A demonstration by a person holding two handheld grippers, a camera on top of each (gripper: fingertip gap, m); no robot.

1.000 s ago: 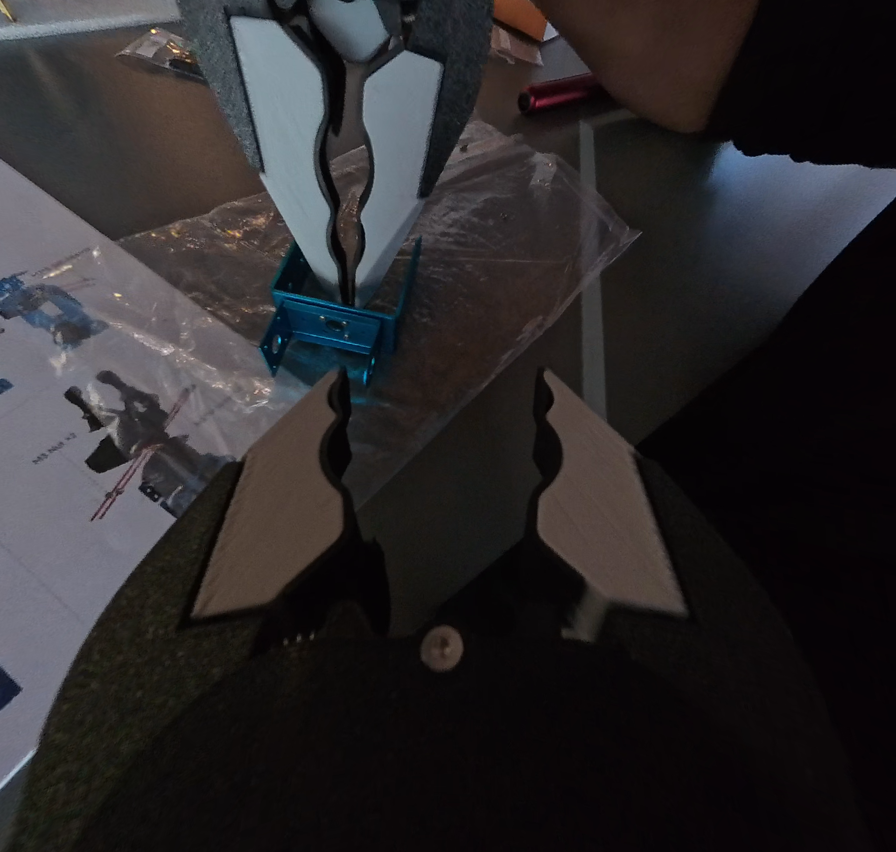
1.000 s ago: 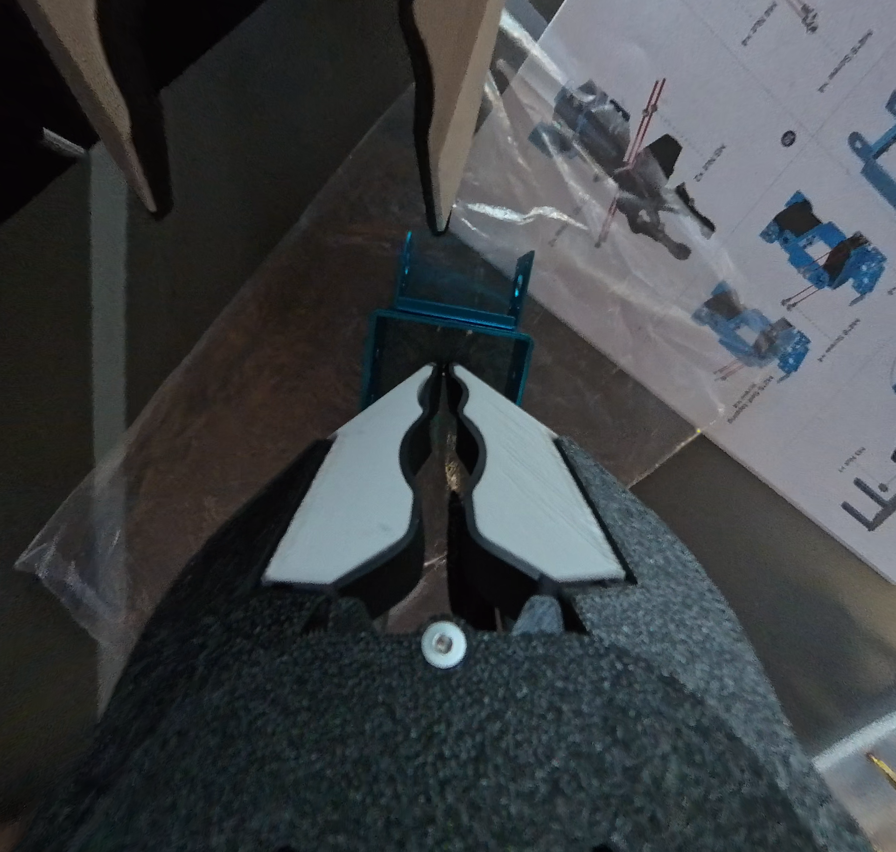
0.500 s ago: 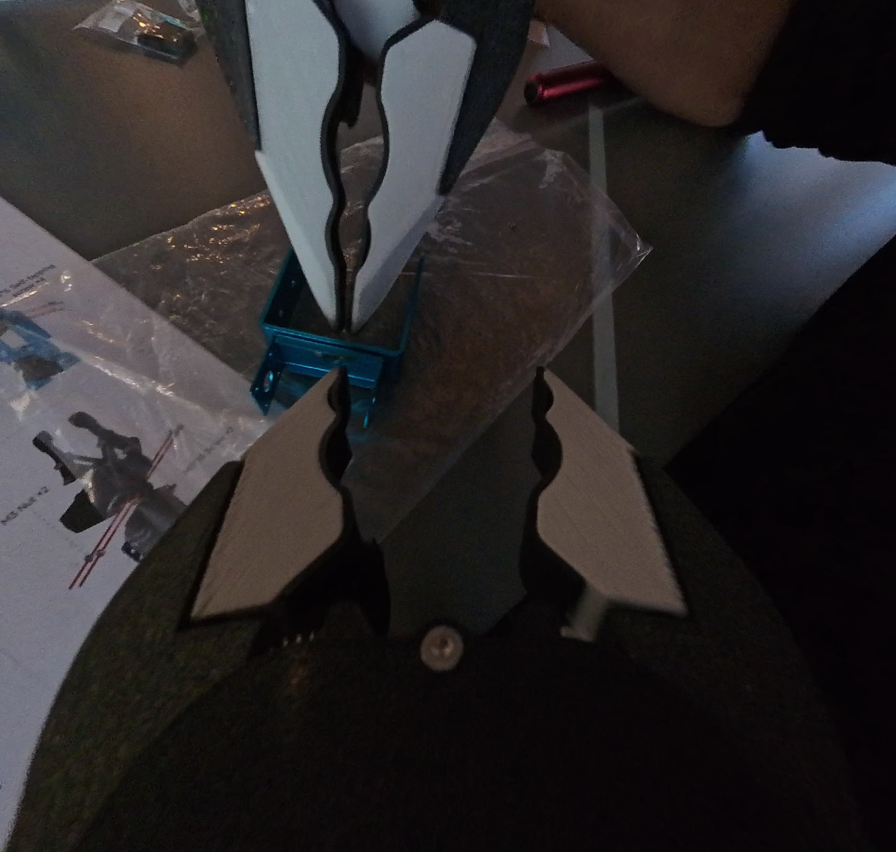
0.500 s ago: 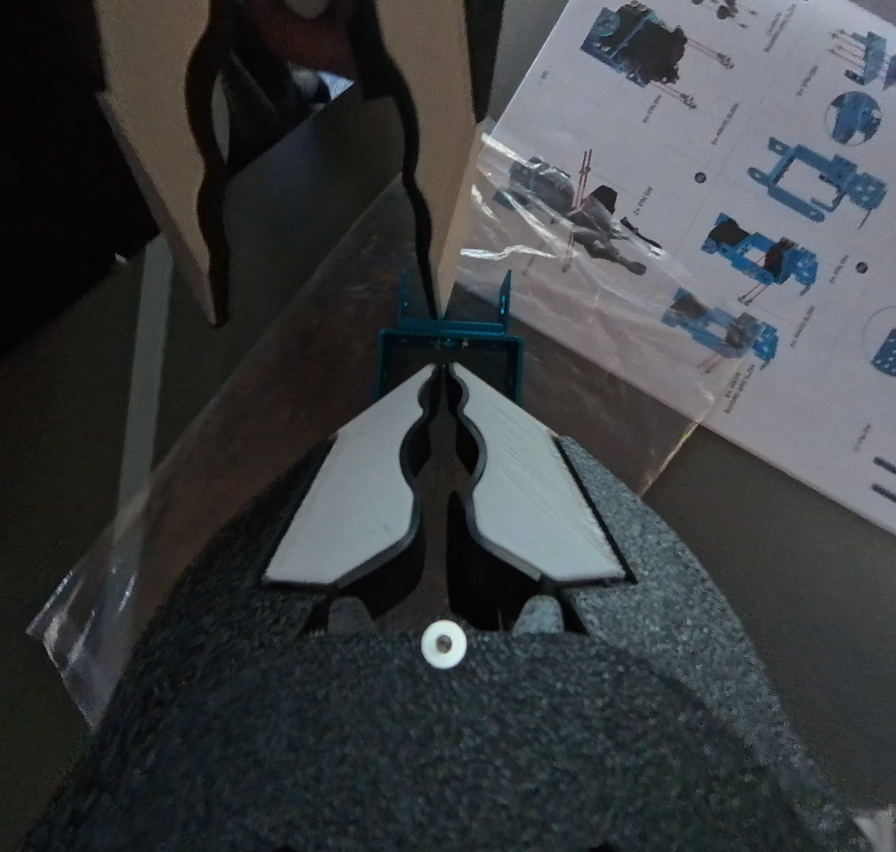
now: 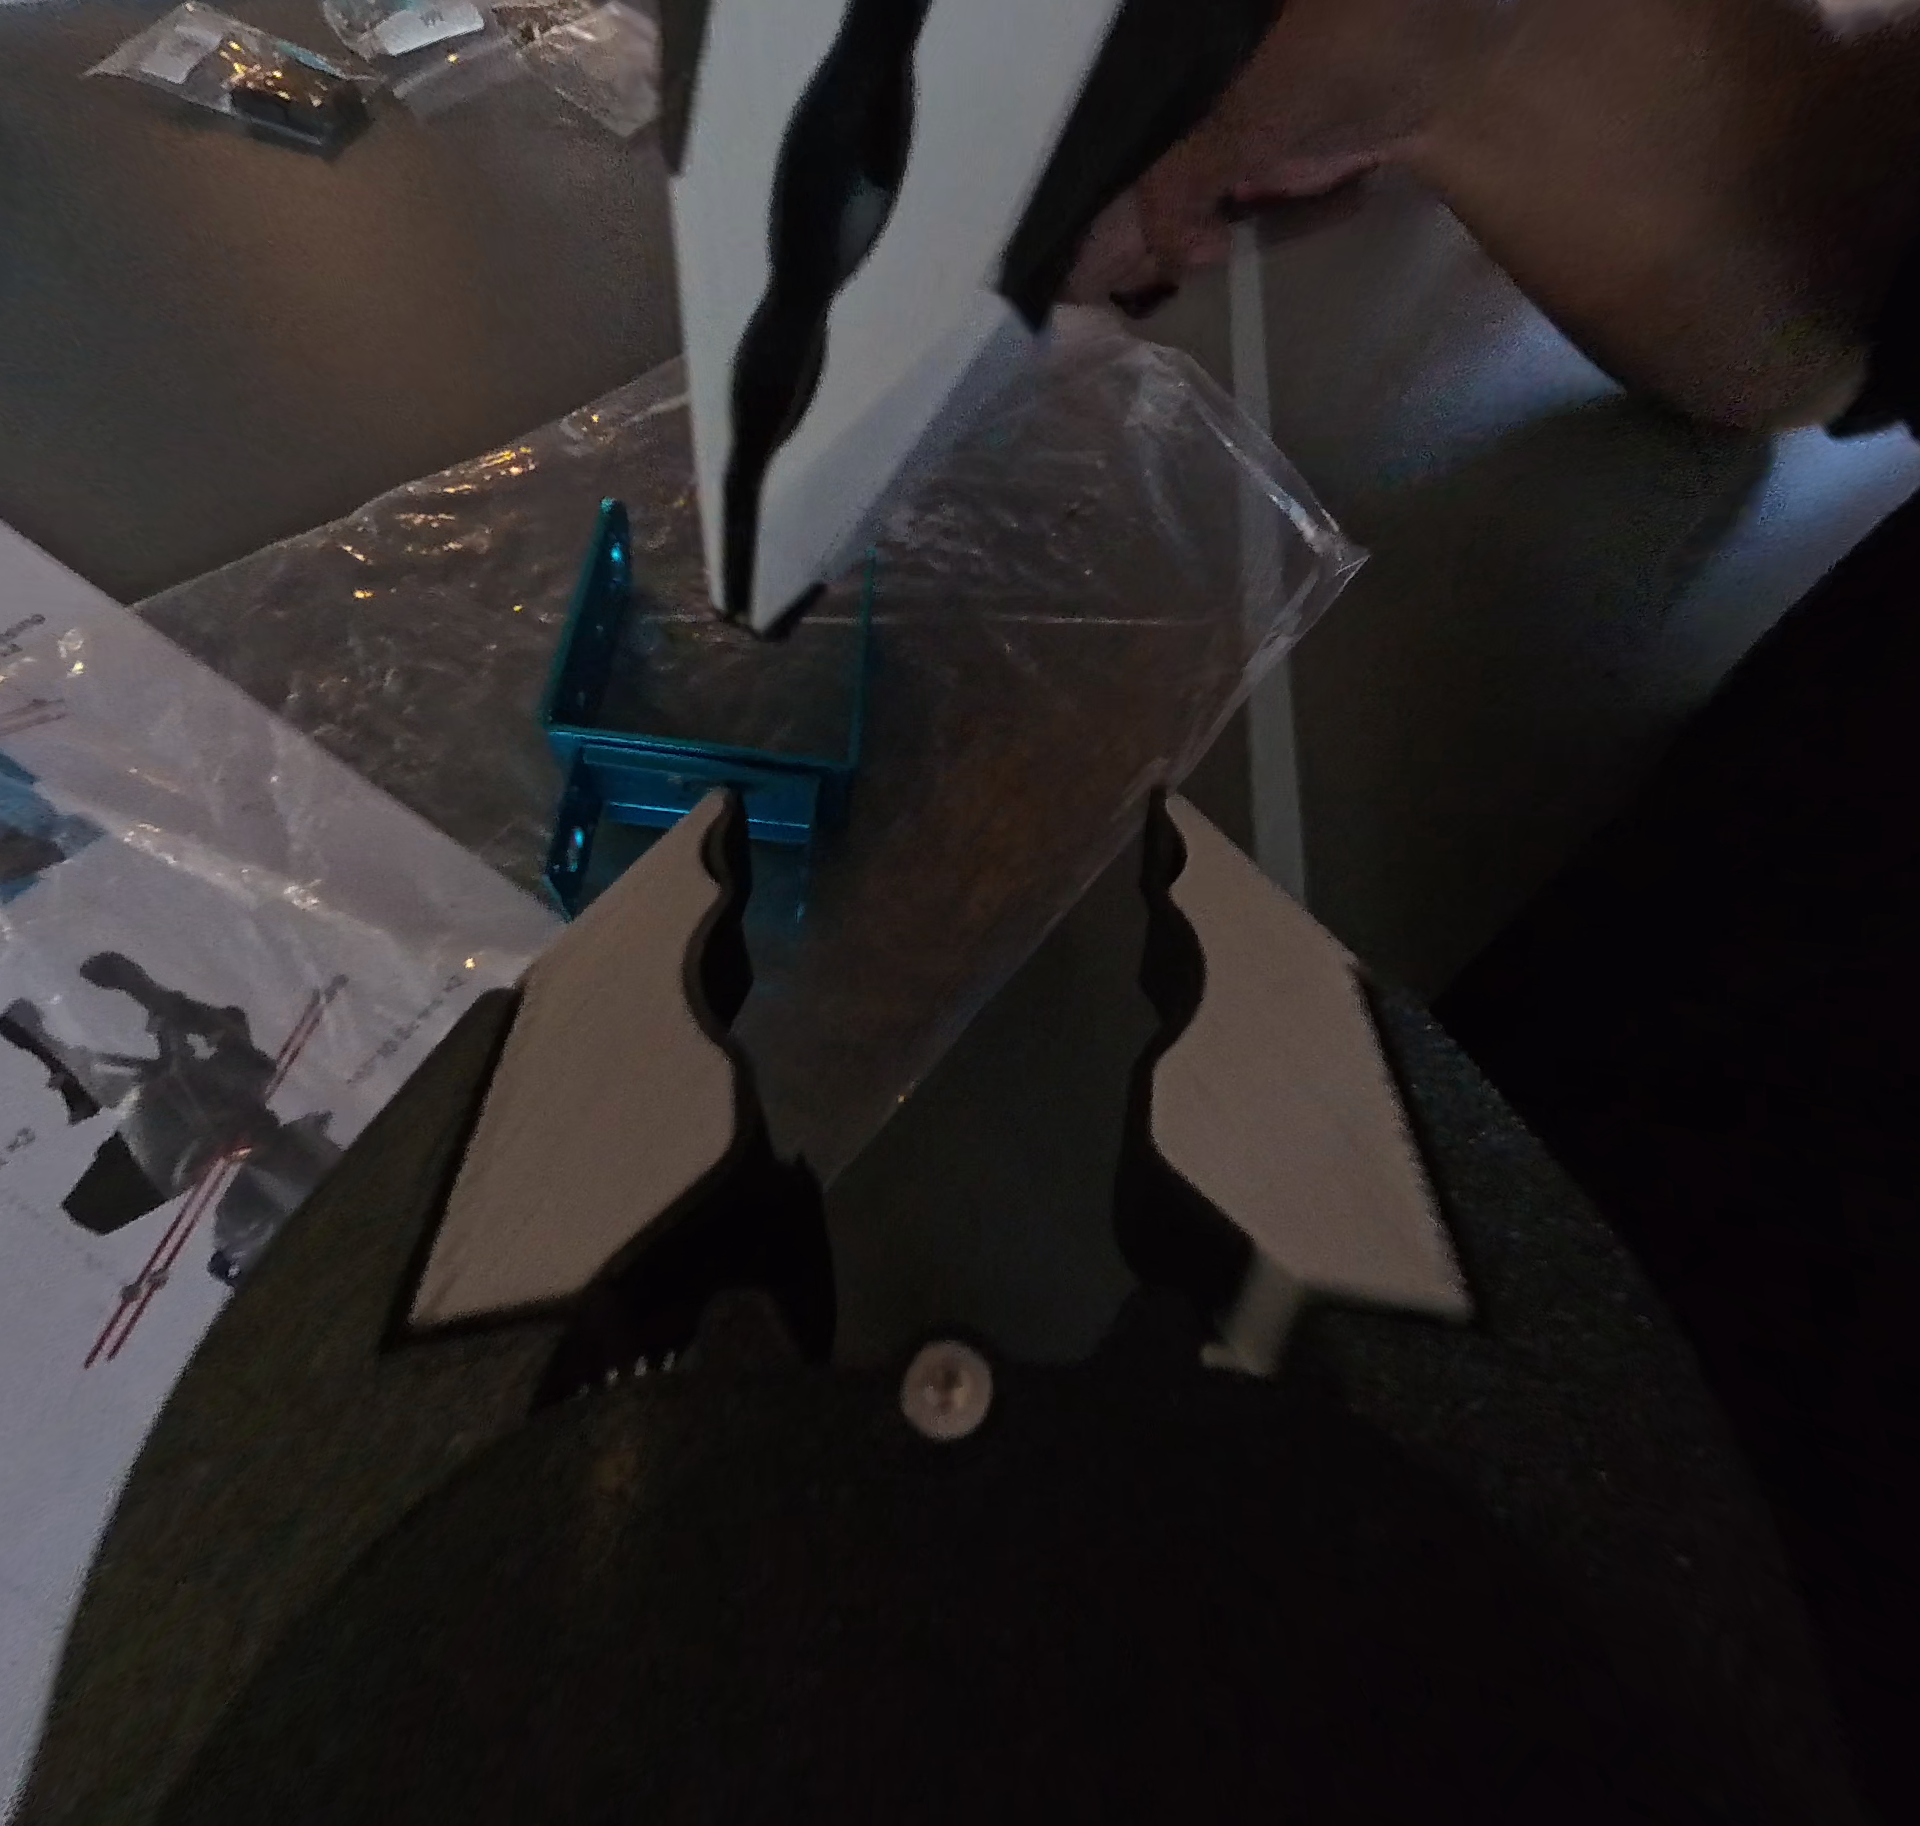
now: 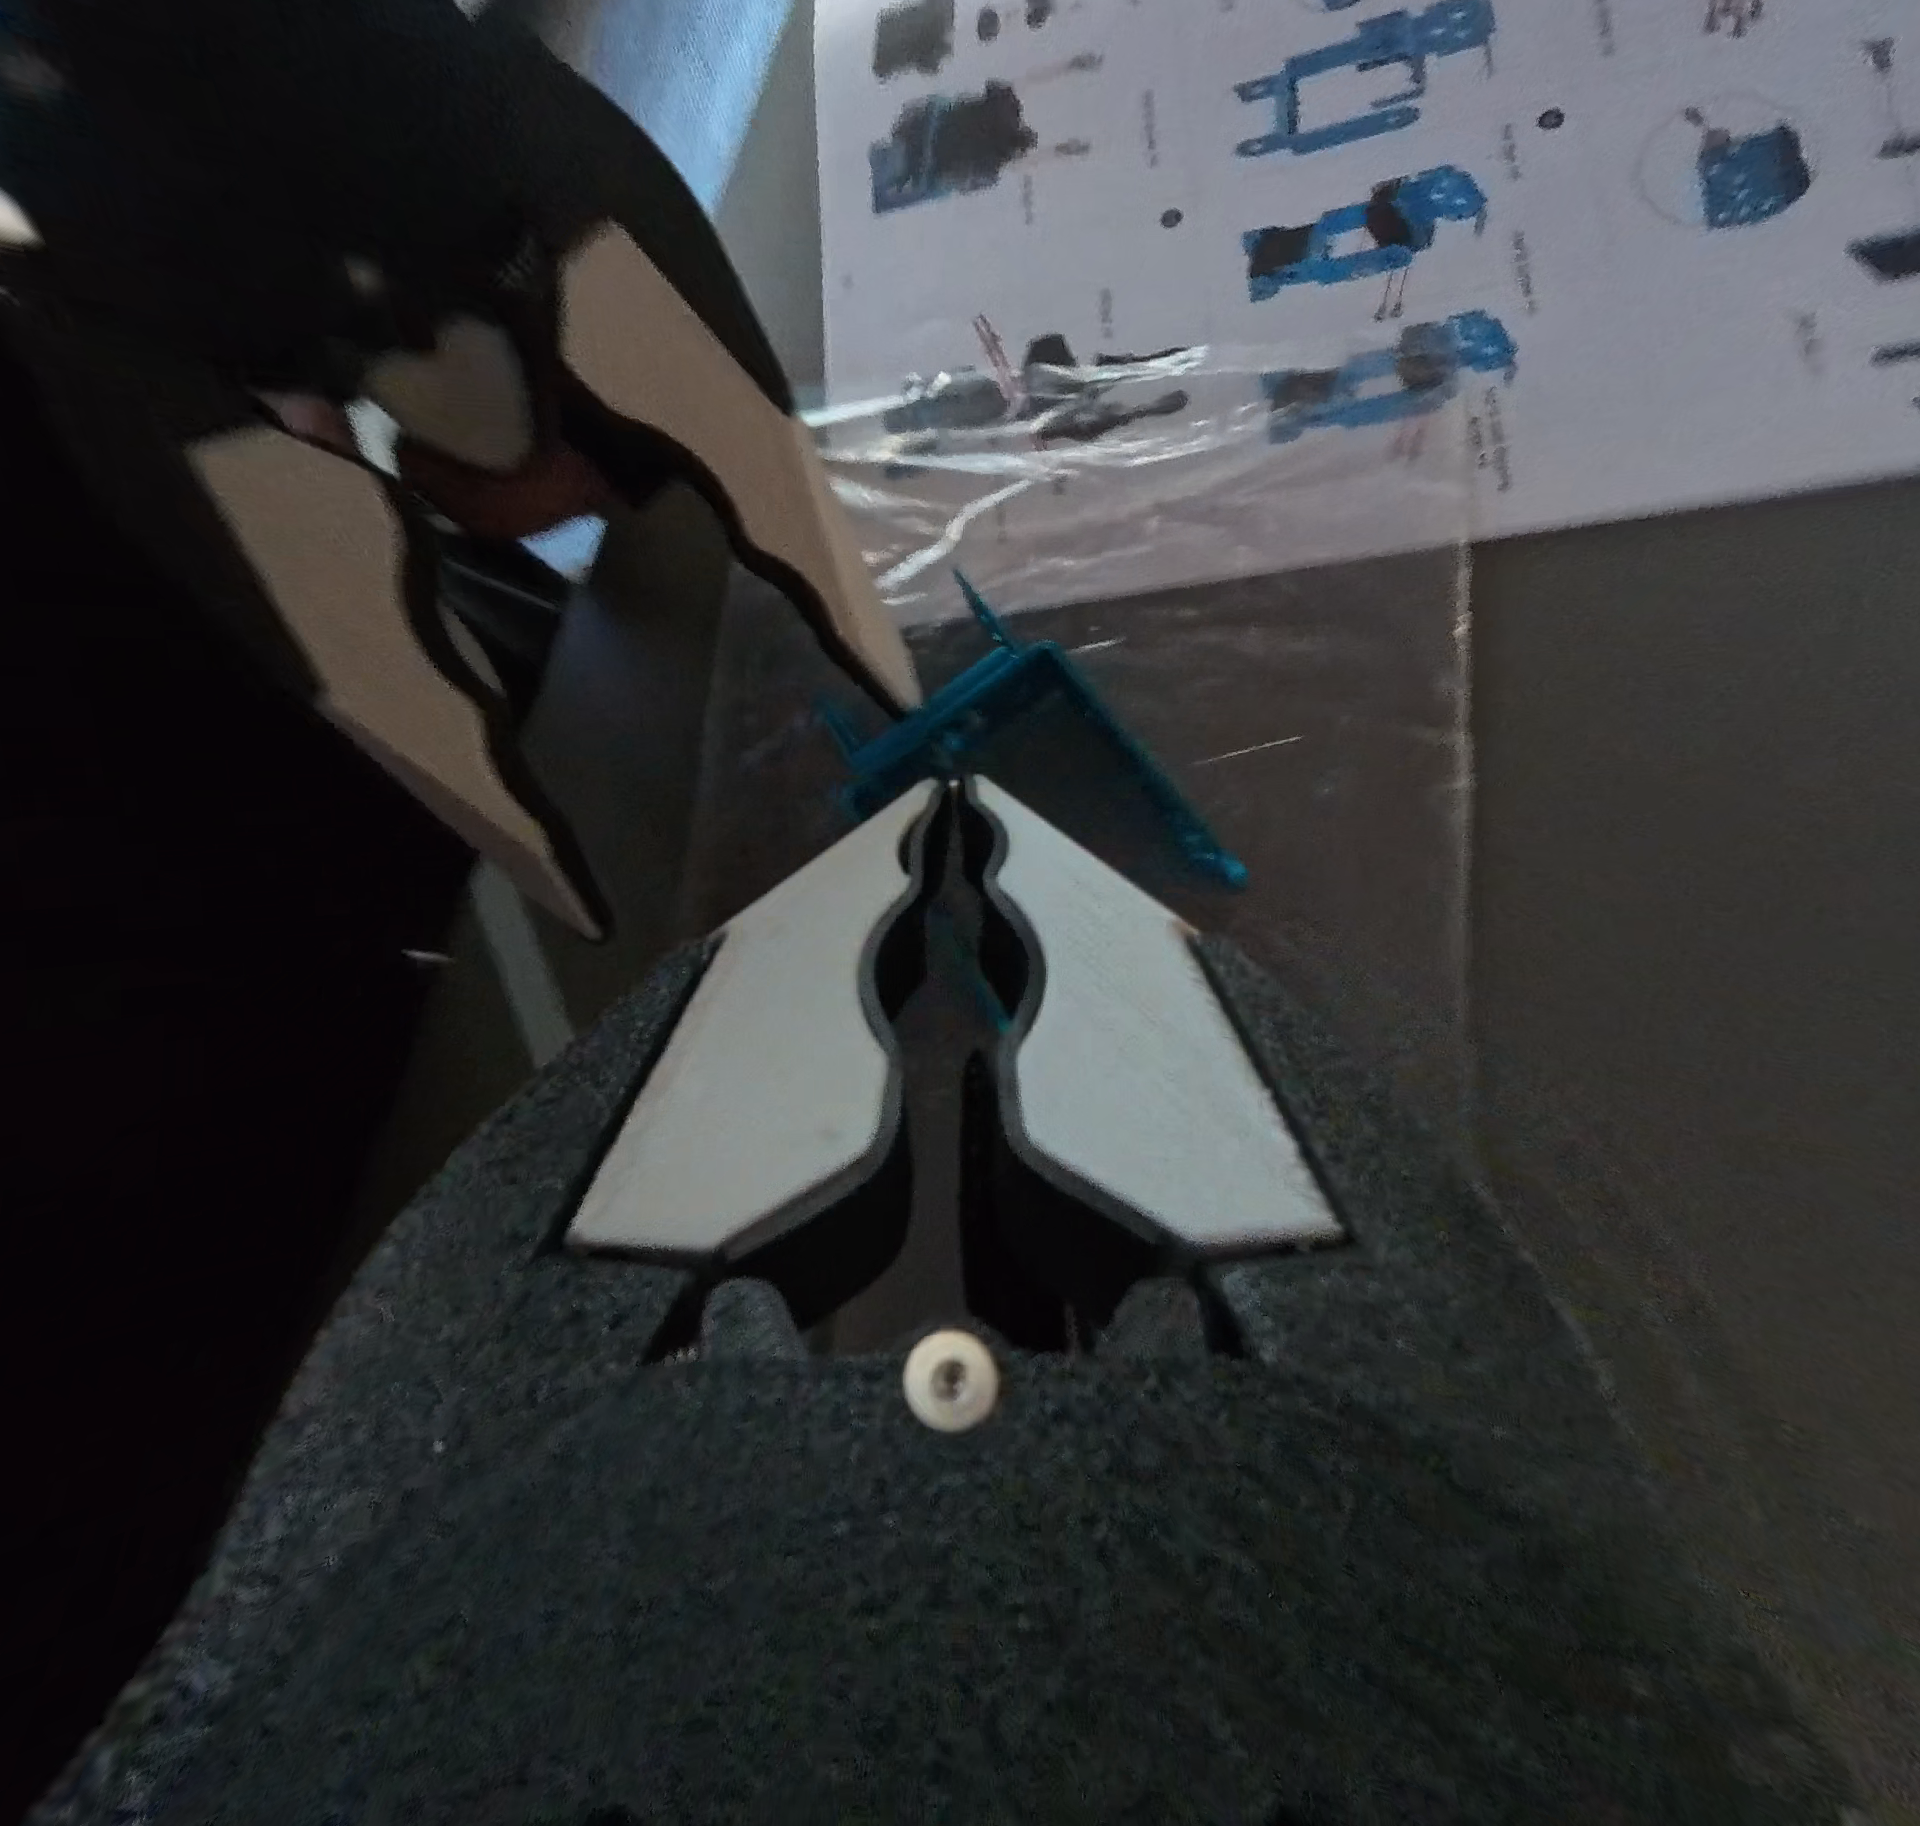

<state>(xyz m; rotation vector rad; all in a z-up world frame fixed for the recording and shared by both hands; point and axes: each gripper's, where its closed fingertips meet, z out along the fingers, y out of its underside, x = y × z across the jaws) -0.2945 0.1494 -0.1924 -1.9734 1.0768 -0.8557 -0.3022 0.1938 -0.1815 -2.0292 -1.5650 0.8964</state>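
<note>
Metal bracket on plastic bag, between both claws; instruction sheet to its left.

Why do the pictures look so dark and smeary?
Left wrist view: dim, with the far right gripper smeared by motion and glare on the clear plastic bag. Right wrist view: the blue metal bracket and instruction sheet are blurred.

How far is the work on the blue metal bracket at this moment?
Done: the blue bracket is out in the open, on top of the clear plastic bag. In hand: the right gripper is shut on one wall of it, and it looks tilted. Left: the left gripper is open, one finger at the bracket's near end, not yet closed on it; small packets lie farther back.
</note>
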